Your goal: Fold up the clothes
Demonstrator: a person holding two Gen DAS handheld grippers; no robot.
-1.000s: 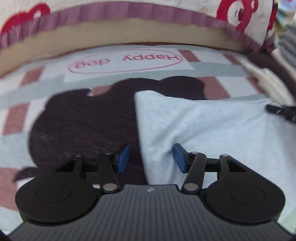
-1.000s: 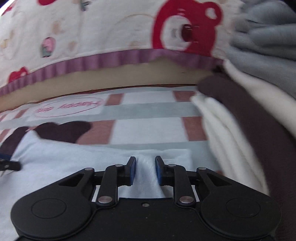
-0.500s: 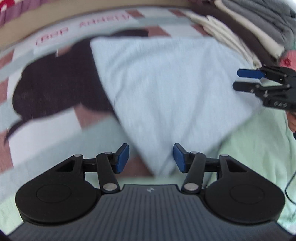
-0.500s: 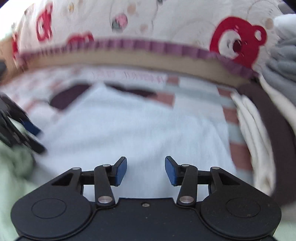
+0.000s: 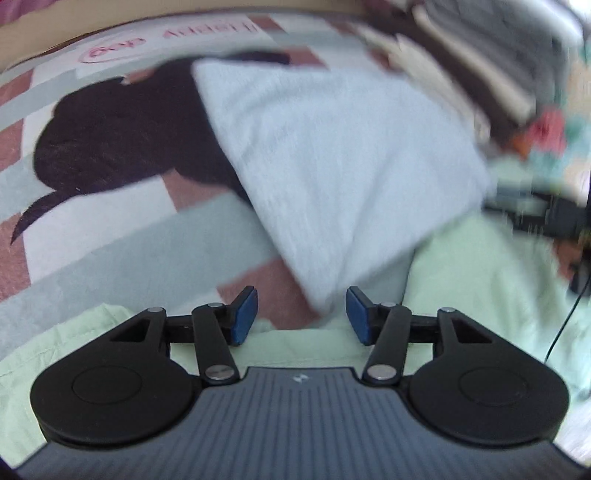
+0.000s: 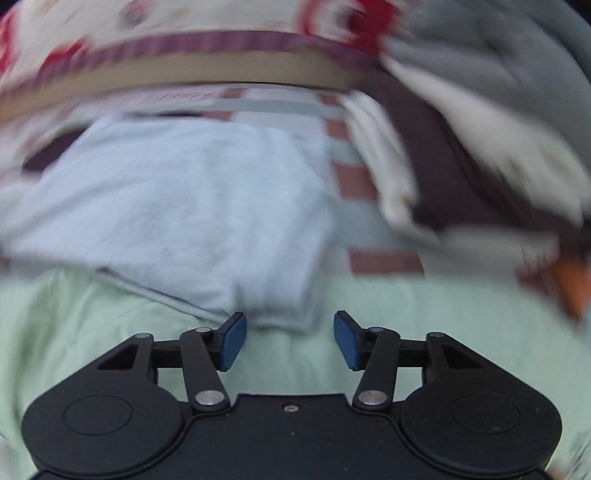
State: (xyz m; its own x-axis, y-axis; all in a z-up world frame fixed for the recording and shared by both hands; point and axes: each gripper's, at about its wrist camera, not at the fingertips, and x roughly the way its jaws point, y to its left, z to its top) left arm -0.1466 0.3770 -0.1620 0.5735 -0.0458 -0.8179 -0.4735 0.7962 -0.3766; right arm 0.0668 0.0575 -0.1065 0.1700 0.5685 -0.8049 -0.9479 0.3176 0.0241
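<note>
Light-blue garment lay folded and flat on the patterned blanket, near edge lapping onto a pale green cloth. Nearest in the left wrist view: left gripper, jaws apart with nothing between the blue pads, hovering over the green cloth just short of the garment's pointed near corner. Nearest in the right wrist view: right gripper, jaws opening, pads clear of fabric, the garment's folded lower edge just ahead of the fingertips. Further out, beside the garment on its right: stack of folded clothes in cream, dark brown and grey, close against that side of the work area. Beyond the garment: tan band and purple ruffle of a white quilt with red bear prints, badly blurred. Shown only by the left wrist view: dark dog-shaped figure printed on the blanket, partly covered by the garment's left side, and a pink oval with lettering farther back; also a dark blurred shape off the garment's right corner, too smeared to identify. Shown only by the right wrist view: doubled layers at the garment's near fold, and the quilt.
</note>
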